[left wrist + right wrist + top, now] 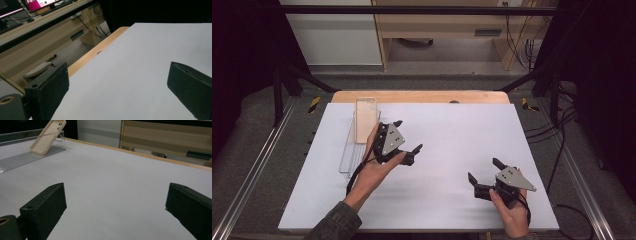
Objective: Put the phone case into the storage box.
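Note:
A beige phone case (365, 119) leans tilted in a clear plastic rack (350, 150) at the left of the white table top (452, 135). In the right gripper view the phone case (48, 136) rests against the rack (22, 157) at the upper left. My left gripper (407, 135) is held just right of the rack, open, with nothing between its jaws. Near the front right, my right gripper (484, 169) is open too and points left over bare table. In each gripper view the two black jaws stand wide apart over the white surface.
A wooden board edge (422, 96) runs along the table's far side. Beyond it stand a wooden desk (452, 25) with cables and a white cabinet (332, 35). Black frame posts (279, 90) and metal rails (247, 175) flank the table.

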### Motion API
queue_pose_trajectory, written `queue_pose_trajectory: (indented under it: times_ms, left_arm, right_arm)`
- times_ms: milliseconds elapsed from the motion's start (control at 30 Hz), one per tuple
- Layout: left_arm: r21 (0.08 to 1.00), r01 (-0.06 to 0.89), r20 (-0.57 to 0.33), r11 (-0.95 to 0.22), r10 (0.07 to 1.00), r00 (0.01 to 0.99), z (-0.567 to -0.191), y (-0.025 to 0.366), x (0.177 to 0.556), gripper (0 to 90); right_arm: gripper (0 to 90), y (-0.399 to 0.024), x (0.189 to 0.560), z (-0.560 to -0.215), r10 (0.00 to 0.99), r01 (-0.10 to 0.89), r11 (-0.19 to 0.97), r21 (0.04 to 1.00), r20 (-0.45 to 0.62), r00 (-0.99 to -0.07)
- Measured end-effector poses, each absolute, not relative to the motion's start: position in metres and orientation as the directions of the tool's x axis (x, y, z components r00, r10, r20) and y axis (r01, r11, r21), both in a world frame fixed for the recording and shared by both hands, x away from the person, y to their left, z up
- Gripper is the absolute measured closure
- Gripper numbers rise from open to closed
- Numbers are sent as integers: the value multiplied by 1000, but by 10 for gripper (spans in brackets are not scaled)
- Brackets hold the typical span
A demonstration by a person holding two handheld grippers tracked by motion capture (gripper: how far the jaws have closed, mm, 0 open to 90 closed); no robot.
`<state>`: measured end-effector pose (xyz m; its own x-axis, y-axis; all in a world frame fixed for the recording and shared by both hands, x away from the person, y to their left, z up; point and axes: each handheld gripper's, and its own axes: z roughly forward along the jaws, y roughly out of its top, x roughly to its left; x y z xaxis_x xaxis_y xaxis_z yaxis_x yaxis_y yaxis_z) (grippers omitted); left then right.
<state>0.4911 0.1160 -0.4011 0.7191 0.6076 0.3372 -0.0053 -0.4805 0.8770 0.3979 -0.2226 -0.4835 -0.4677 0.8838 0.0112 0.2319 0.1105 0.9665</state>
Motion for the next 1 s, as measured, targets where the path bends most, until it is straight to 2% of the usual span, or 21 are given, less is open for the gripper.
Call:
queue_pose_trajectory:
  times_ms: [533,1000]
  left_arm:
    - [905,-13,294,-426,601,743,-399,115,470,33]
    - [928,-11,257,-372,622,740,-389,135,455,29]
  right_arm:
    - [31,-223,398,-484,884,231,111,967,10,-467]
    - [31,-222,398,-483,885,231,112,967,9,-466]
